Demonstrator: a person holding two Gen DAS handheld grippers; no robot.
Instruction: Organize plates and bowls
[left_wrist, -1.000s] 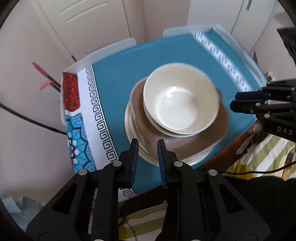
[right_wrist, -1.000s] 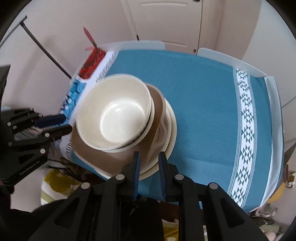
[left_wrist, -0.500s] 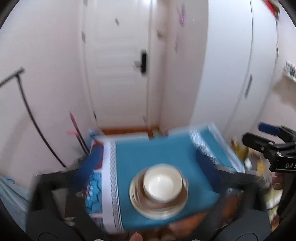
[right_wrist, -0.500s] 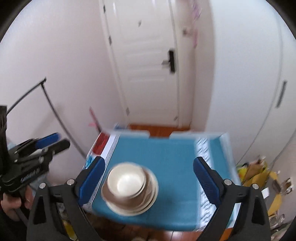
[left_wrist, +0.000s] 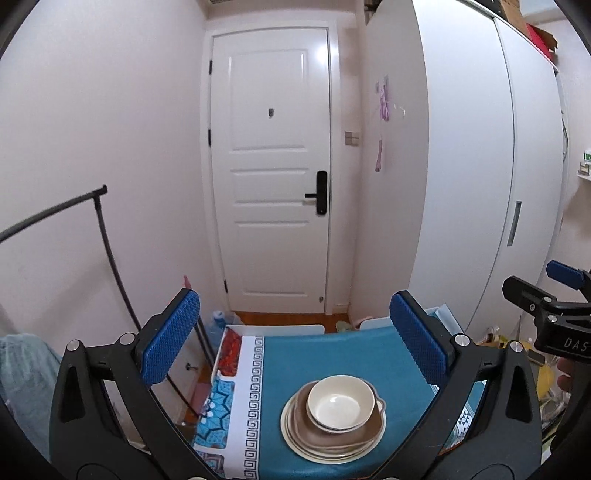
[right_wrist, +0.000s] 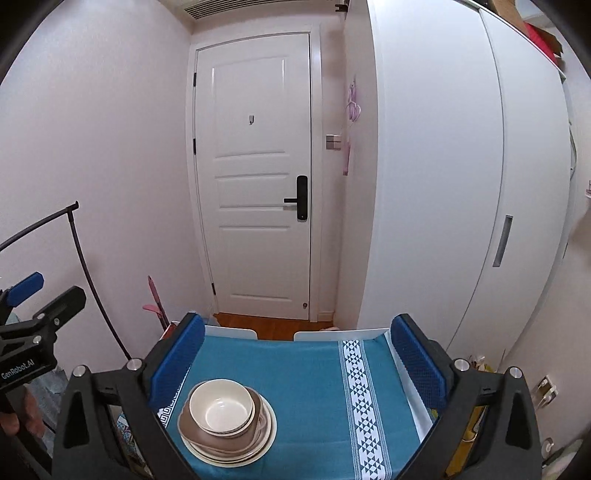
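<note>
One stack of dishes (left_wrist: 334, 424) sits on the near part of the one counter (left_wrist: 354, 354), which carries one teal cloth (right_wrist: 310, 373). In the stack: one cream bowl (left_wrist: 339, 402) on top, one brown dish (left_wrist: 325, 437) under it, and cream plates (left_wrist: 295, 441) below, at least two by their rims, exact number unclear. Two grippers show, left gripper (left_wrist: 291, 343) and right gripper (right_wrist: 295, 363), and one white door (left_wrist: 273, 177) stands at the far end.

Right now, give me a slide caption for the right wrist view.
Right gripper opening wide, nothing between its jaws, above cream bowls stacked on plates on a teal tablecloth.
</note>
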